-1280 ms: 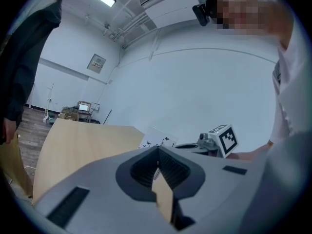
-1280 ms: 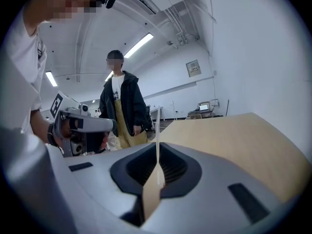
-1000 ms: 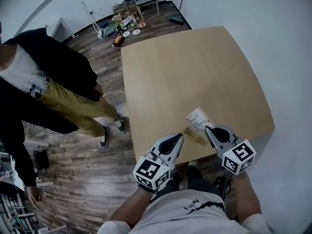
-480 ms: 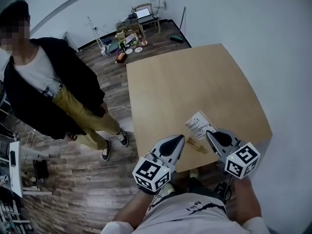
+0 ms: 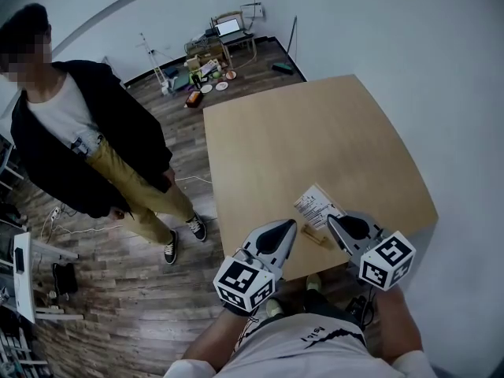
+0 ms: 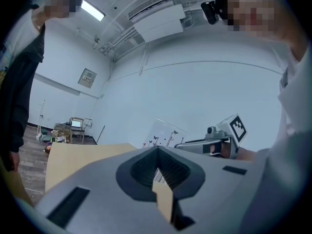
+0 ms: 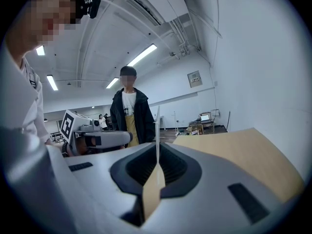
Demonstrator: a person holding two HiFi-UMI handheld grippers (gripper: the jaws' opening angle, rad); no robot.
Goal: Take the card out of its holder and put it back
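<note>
little has changed around the holder (image 5: 315,235) since a second ago: both tongs sit in much the same spots either side of it, while the head camera has swung so that the standing bystander (image 5: 79,140) is now in full view, well to the left of the holder.

the card (image 5: 314,204) stands in the holder's slot, leaning away toward the far side, near the front edge of the wooden table (image 5: 299,132). the left gripper (image 5: 290,226) points in from the holder's left and the right gripper (image 5: 331,220) from its right. each has its jaws brought together on nothing, and neither touches the card or the holder.

the pull-out looks not yet begun. the right gripper's own view sees the card edge-on, straight above its jaw line, so it seems the better one to take the card. part its jaws first, slide them over the card's near upper edge, then clamp lightly on the flat faces. the left gripper would do well to press down on the holder's left end, since that strip looks light and may lift with the card. draw the card along the slot's line, not sideways, to avoid tipping the holder.
</note>
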